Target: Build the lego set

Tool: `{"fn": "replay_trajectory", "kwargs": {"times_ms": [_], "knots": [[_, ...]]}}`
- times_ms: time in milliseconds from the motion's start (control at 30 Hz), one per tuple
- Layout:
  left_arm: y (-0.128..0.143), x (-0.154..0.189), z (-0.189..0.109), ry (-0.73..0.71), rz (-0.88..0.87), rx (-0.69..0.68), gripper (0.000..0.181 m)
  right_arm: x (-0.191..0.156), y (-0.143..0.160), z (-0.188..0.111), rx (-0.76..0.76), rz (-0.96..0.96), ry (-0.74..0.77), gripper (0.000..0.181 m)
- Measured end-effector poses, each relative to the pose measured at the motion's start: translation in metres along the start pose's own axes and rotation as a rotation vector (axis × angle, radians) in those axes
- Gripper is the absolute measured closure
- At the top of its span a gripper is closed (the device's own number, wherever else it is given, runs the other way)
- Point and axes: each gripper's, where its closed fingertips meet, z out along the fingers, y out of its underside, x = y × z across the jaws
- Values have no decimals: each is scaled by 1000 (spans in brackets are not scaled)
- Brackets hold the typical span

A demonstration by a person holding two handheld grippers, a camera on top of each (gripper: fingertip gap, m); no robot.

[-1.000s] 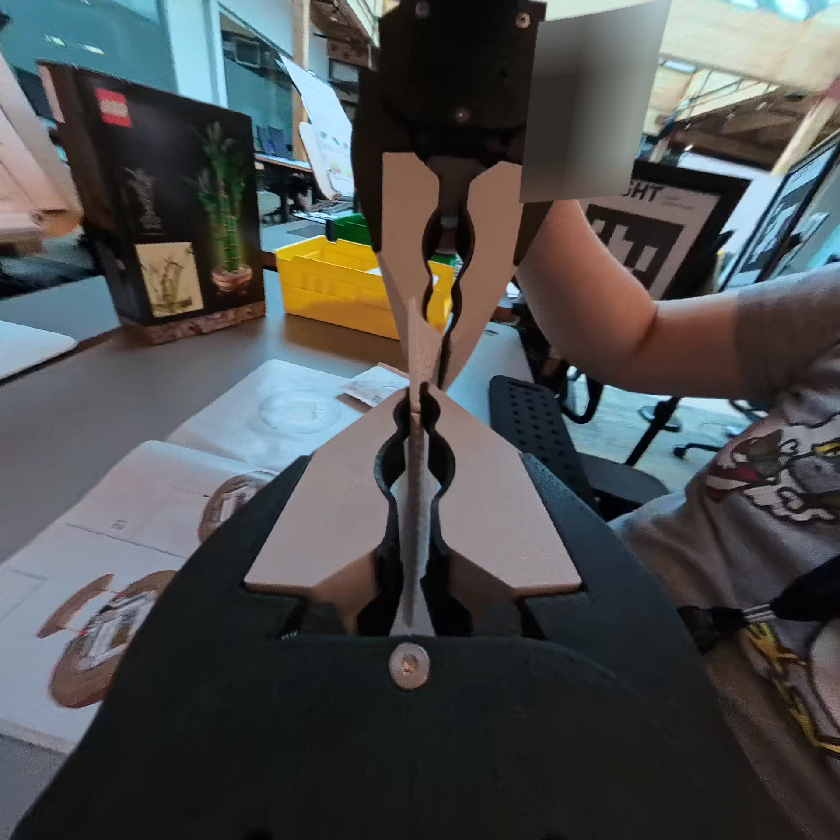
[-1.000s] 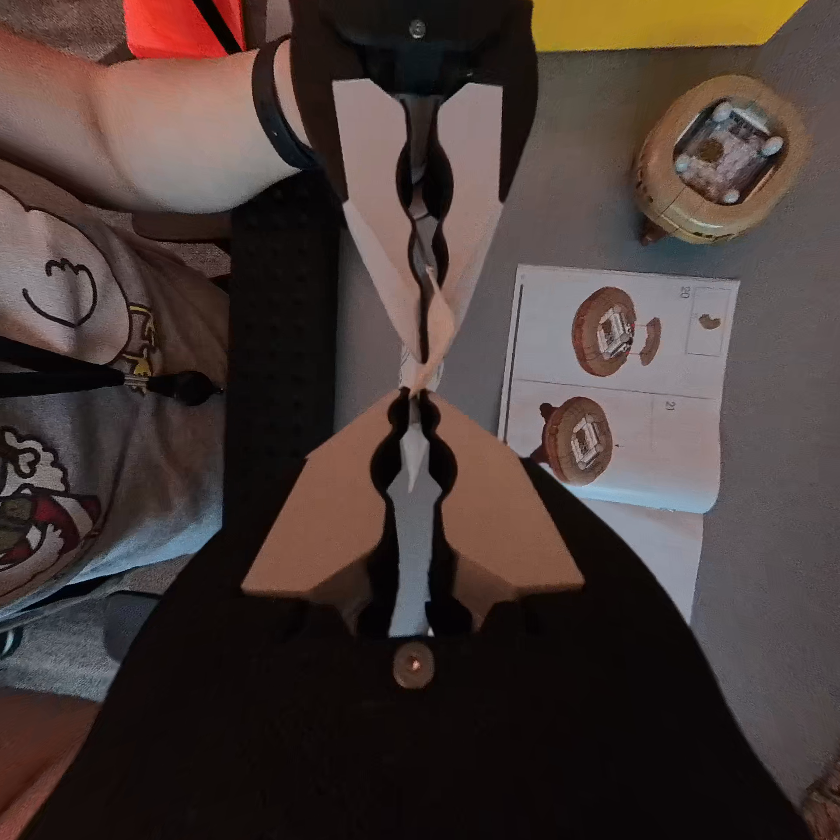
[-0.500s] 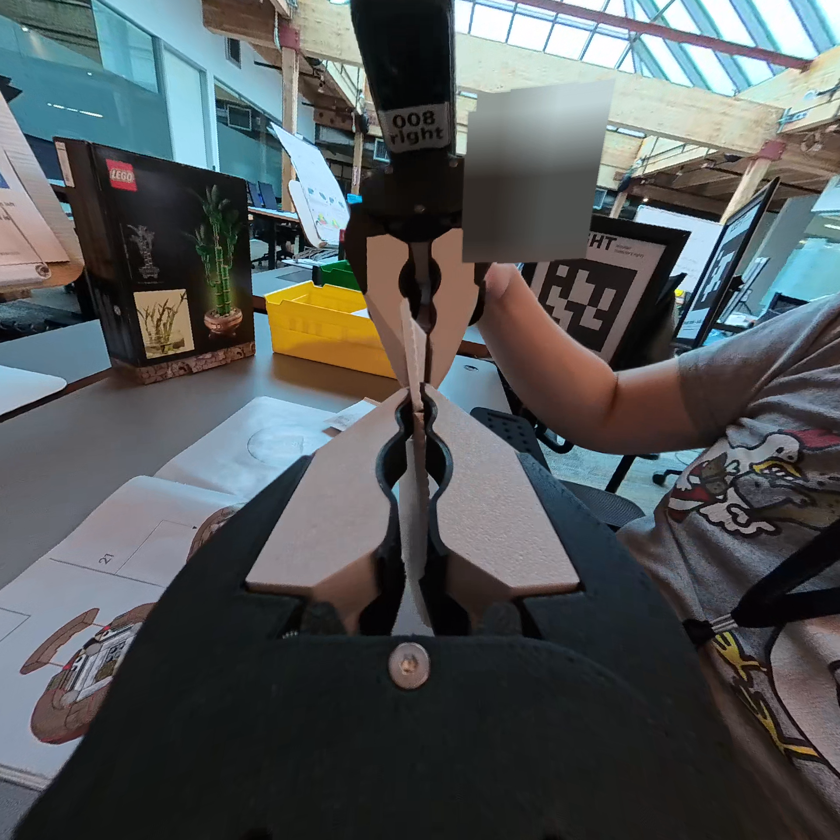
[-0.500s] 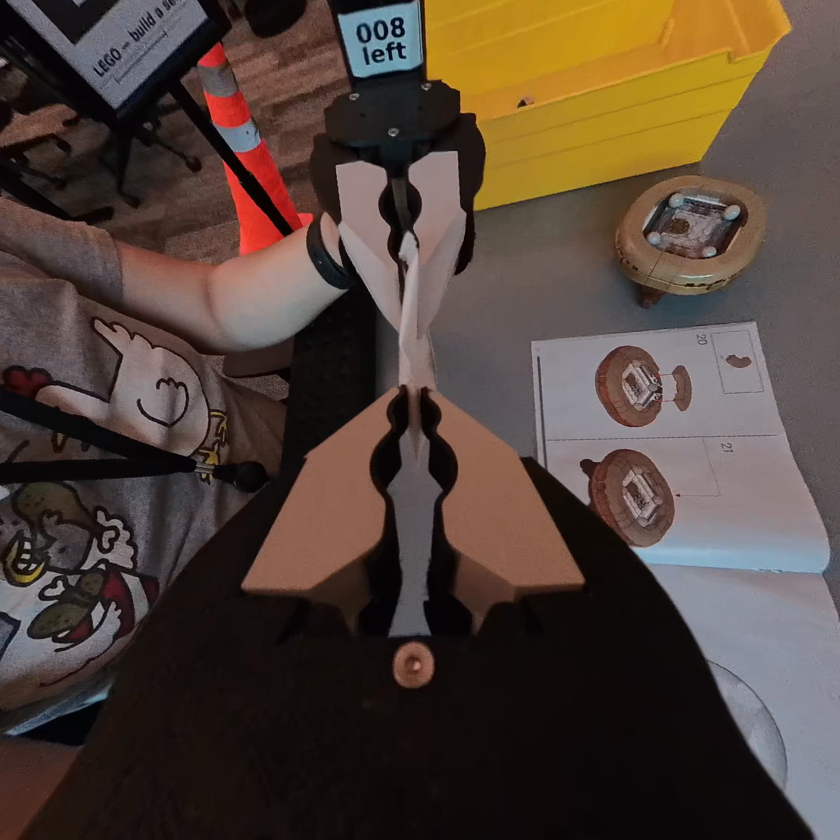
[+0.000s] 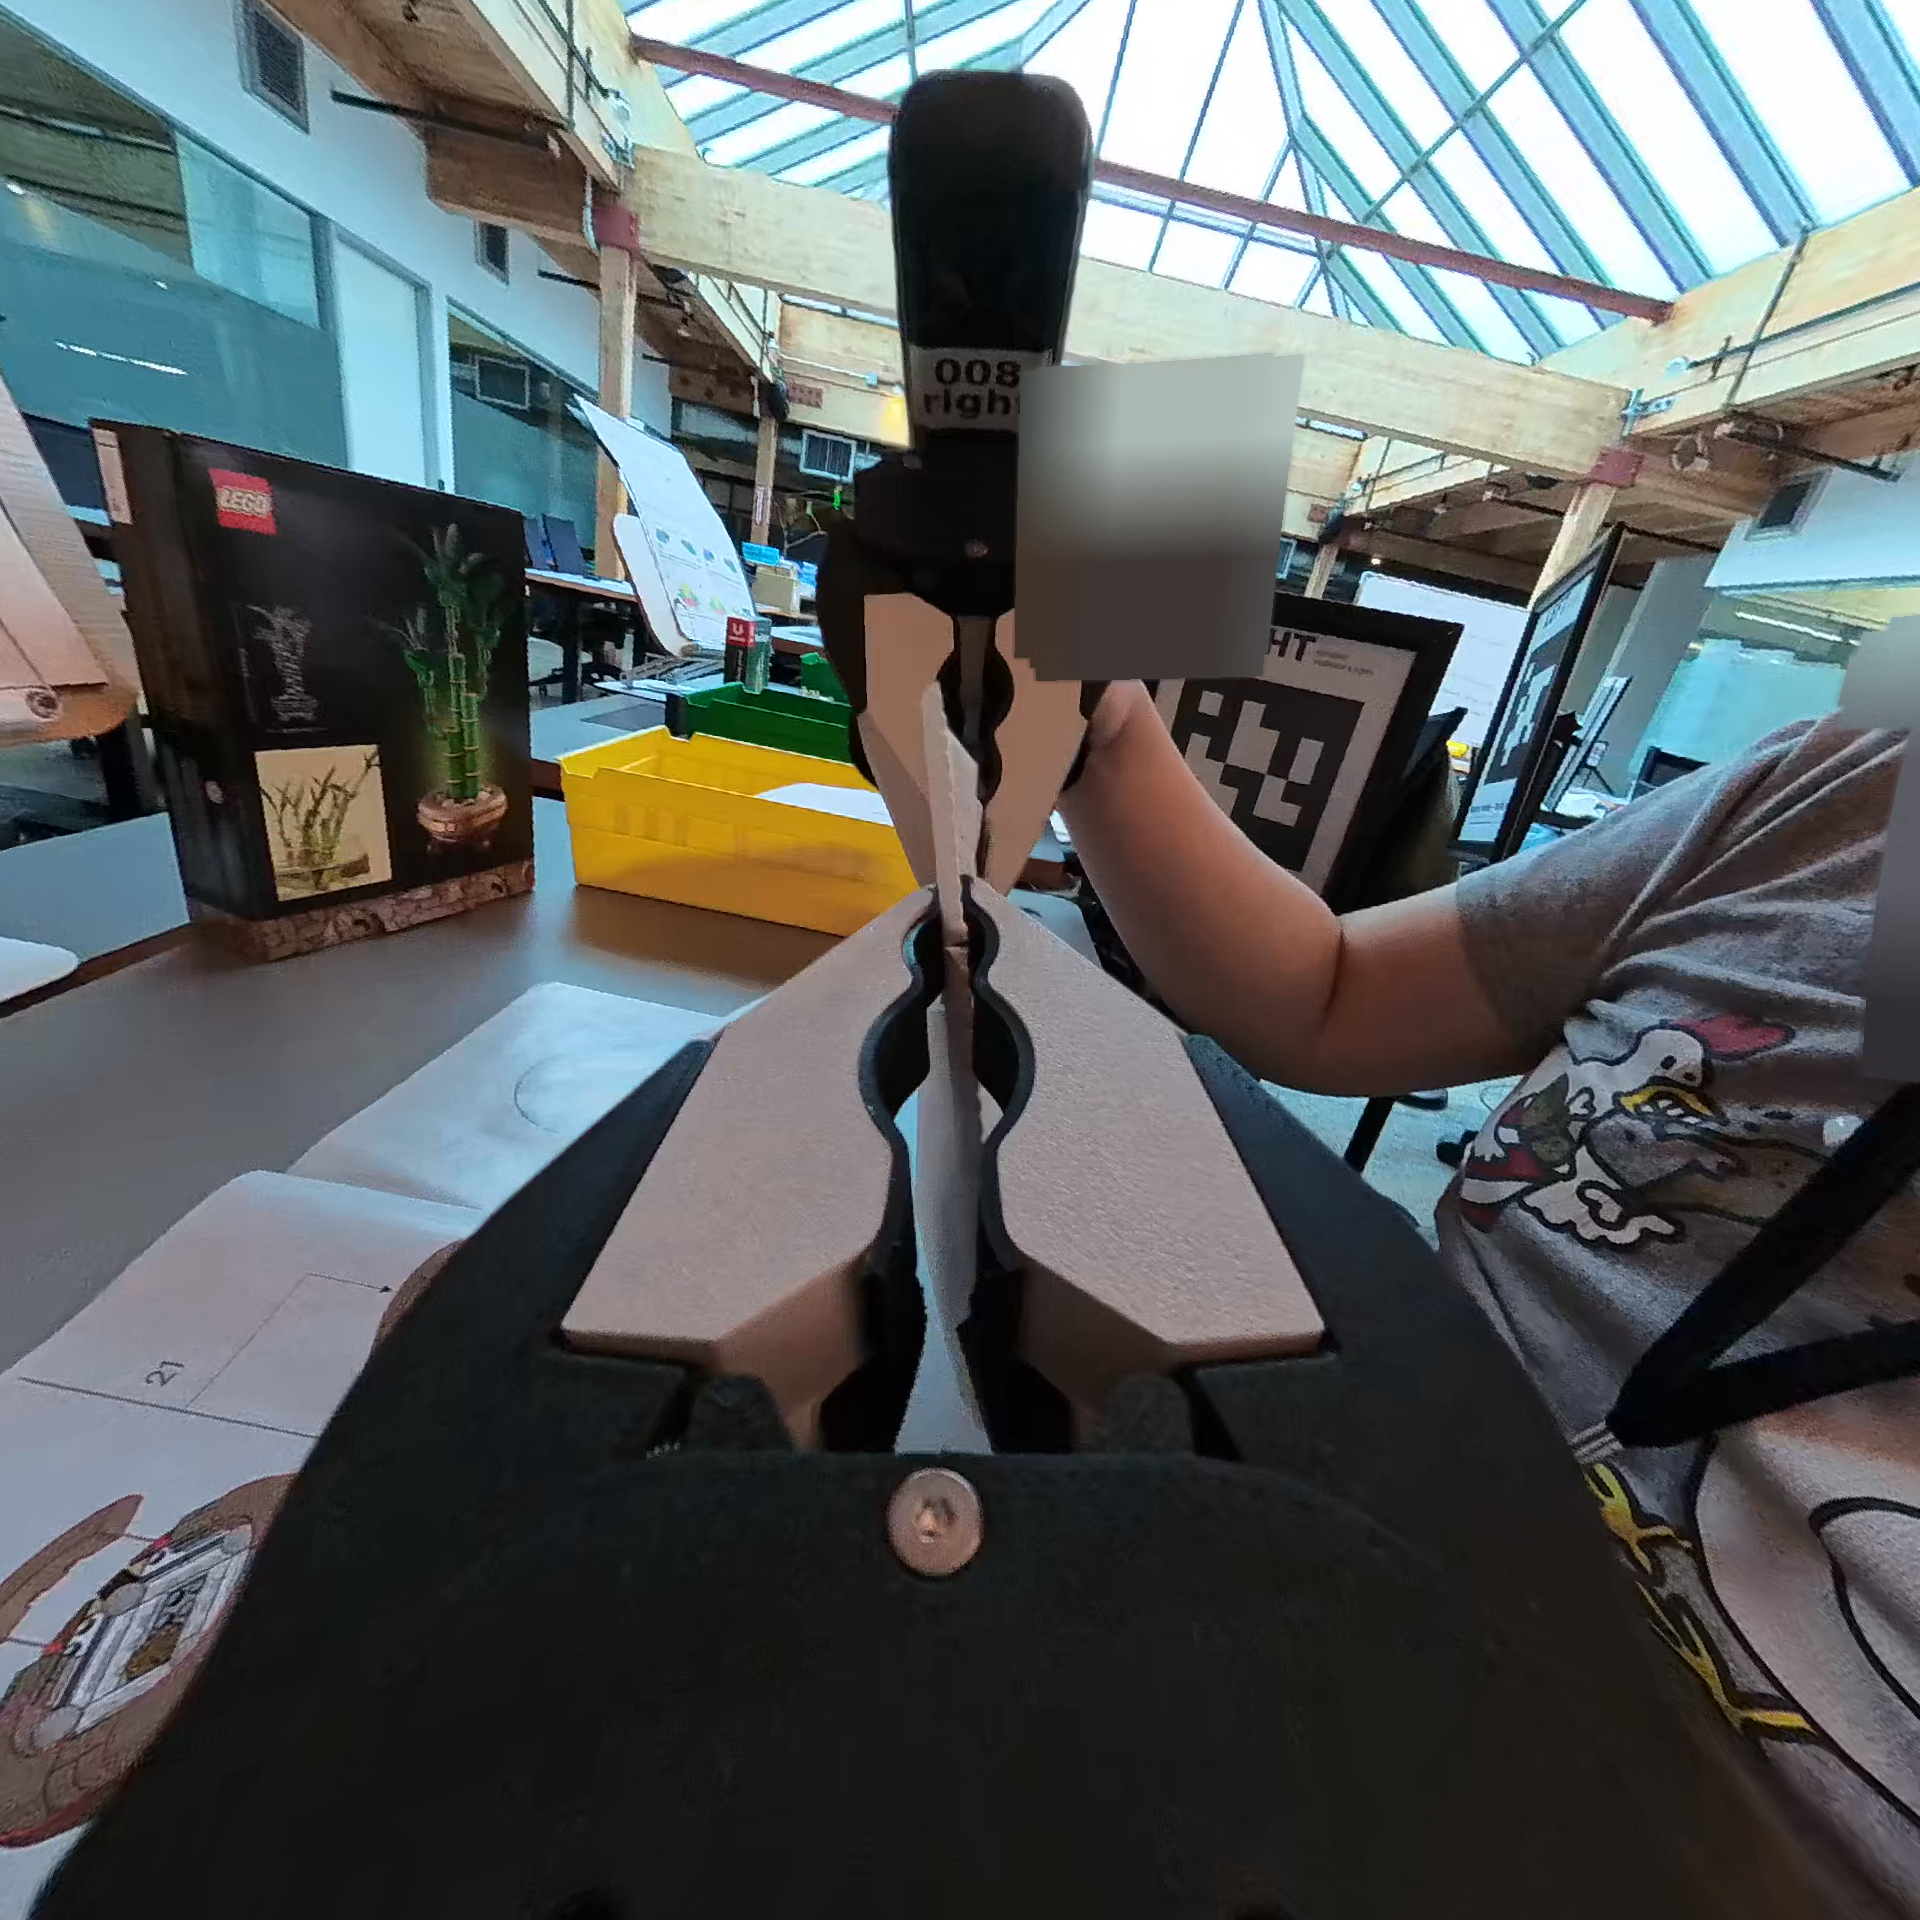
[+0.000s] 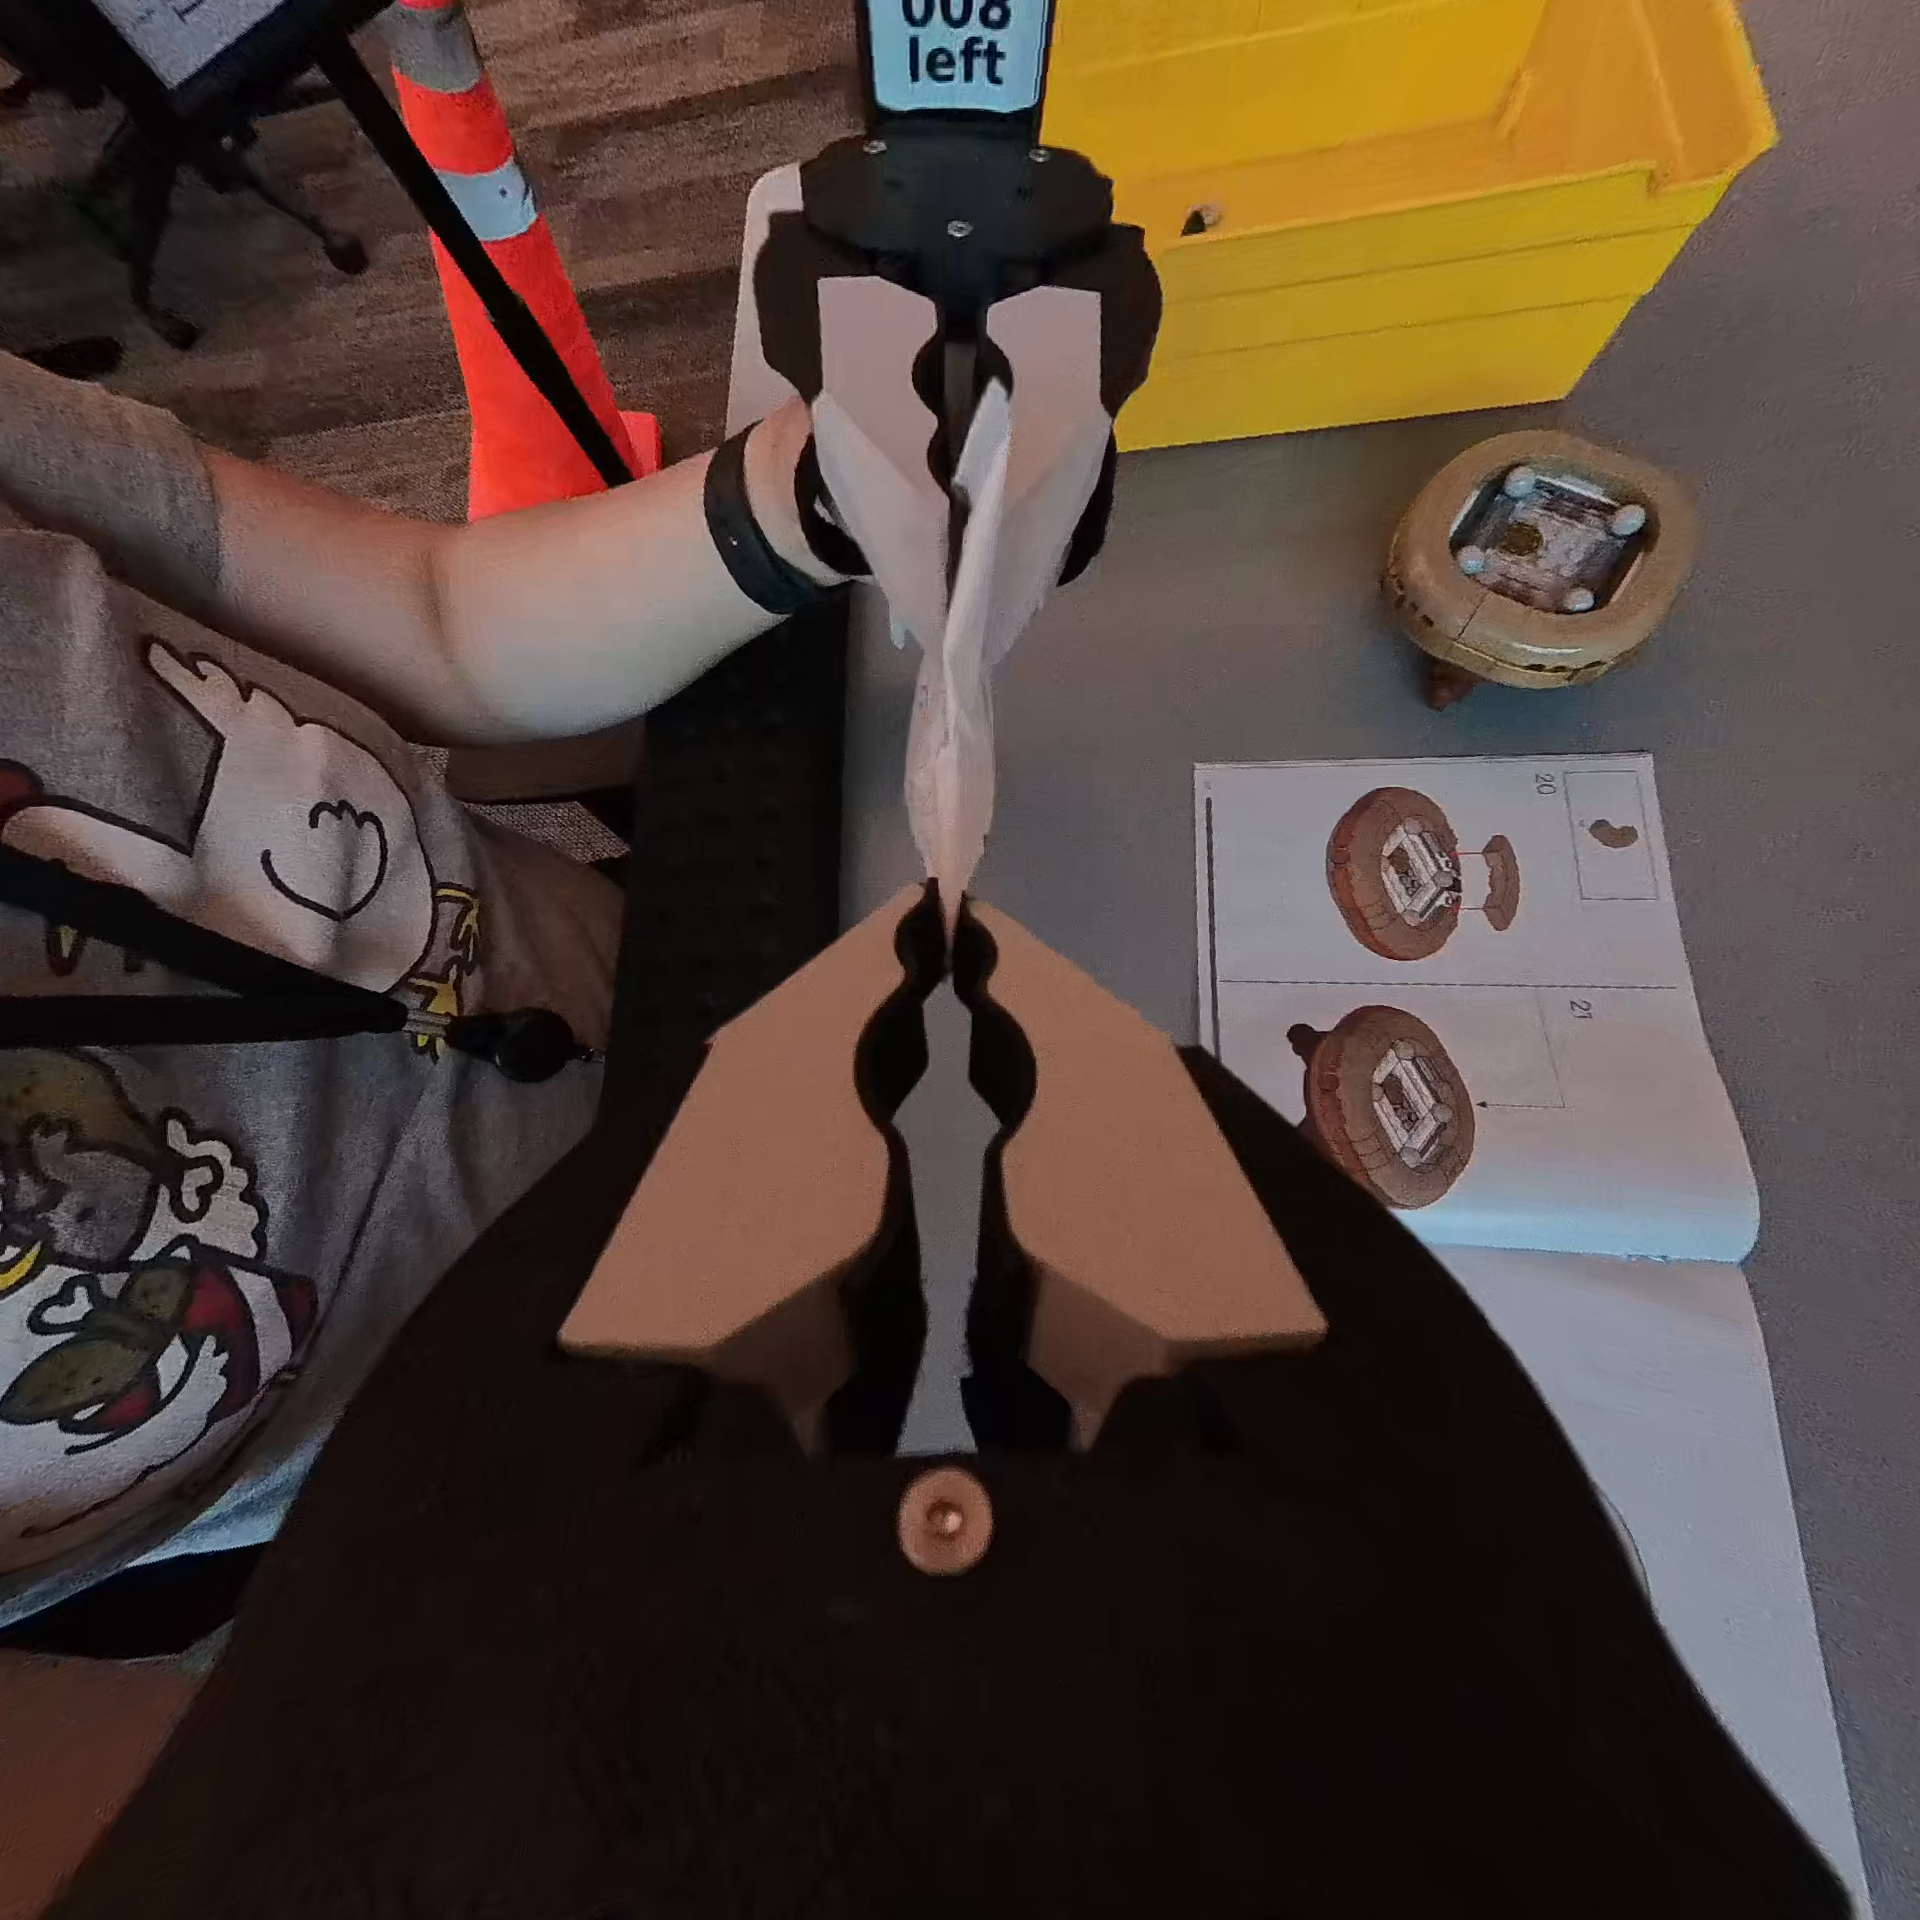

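Both grippers are shut on one white paper bag, which is pulled taut and twisted between them above the table edge. In the left wrist view my left gripper (image 5: 961, 906) pinches one end of the paper bag (image 5: 948, 1143), and the right gripper (image 5: 971, 868) faces it tip to tip. In the right wrist view my right gripper (image 6: 945, 906) pinches the other end of the bag (image 6: 951, 727), which runs up to the left gripper (image 6: 951, 623). A round tan Lego pot base (image 6: 1538, 561) stands on the grey table, right of both grippers. What the bag holds is hidden.
An open instruction booklet (image 6: 1455, 987) lies on the table below the pot base; it also shows in the left wrist view (image 5: 156, 1455). A yellow bin (image 6: 1351, 208) stands behind it. The Lego set box (image 5: 332, 707) stands far left. An orange cone (image 6: 499, 291) is on the floor. The gap from one gripper's tips to the other's is roughly 4 cm. The round tan Lego pot base (image 6: 1538, 561) is about 30 cm from both grippers' fingertips.
The two grippers have drawn apart, both still shut on the paper bag, so a longer twisted stretch of it shows between them. Both views have tilted up.
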Motion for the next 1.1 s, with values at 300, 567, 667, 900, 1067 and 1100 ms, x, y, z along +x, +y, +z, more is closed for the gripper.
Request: {"fn": "replay_trajectory", "kwargs": {"times_ms": [300,567,667,900,1067,1100], "knots": [[-21,-5,-27,-100,-26,111,147,-6,-29,-5,92,-54,-19,181],[-44,6,-74,-244,33,144,180,-14,-80,29,147,-77,-158,158],[-50,14,-94,-287,39,106,181,-12,-103,45,148,-51,-189,171],[-72,16,-164,-492,3,88,166,-11,-146,97,127,-91,-226,181],[-75,22,-209,-532,31,93,181,-18,-173,133,140,-95,-323,181],[-75,21,-217,-546,41,92,181,-17,-177,139,131,-112,-333,181]]}}
